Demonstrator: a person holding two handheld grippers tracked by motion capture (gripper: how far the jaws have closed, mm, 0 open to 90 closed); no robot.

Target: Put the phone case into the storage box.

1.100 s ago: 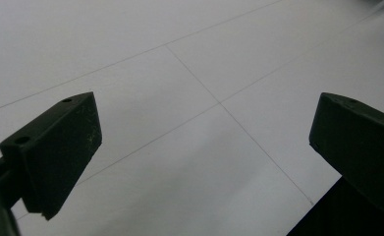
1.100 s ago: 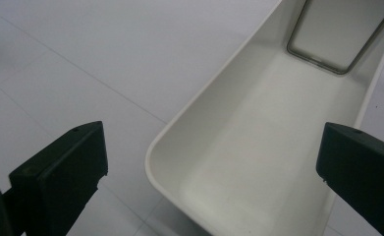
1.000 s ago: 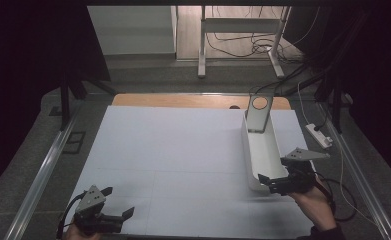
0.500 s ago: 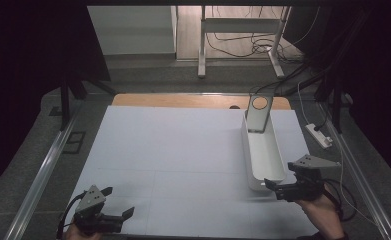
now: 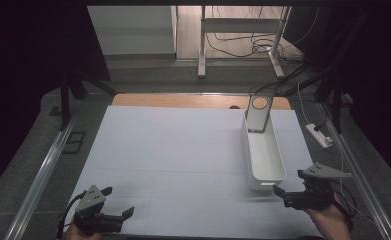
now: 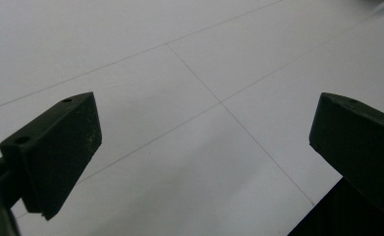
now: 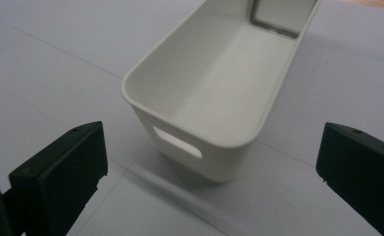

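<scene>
From above, the white bin point(image 5: 264, 152) lies at 4 o'clock on the table point(image 5: 173, 150), the right gripper point(image 5: 283, 192) gaping just below it, the left gripper point(image 6: 204, 162) likewise gaping over bare table, and the right gripper view shows a stiff, seemingly light plastic bin, best pinched at its near rim above the slot point(image 7: 177, 142).

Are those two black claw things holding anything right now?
No. The left gripper is open over bare white table. The right gripper is open too, just short of the white bin, not touching it.
</scene>
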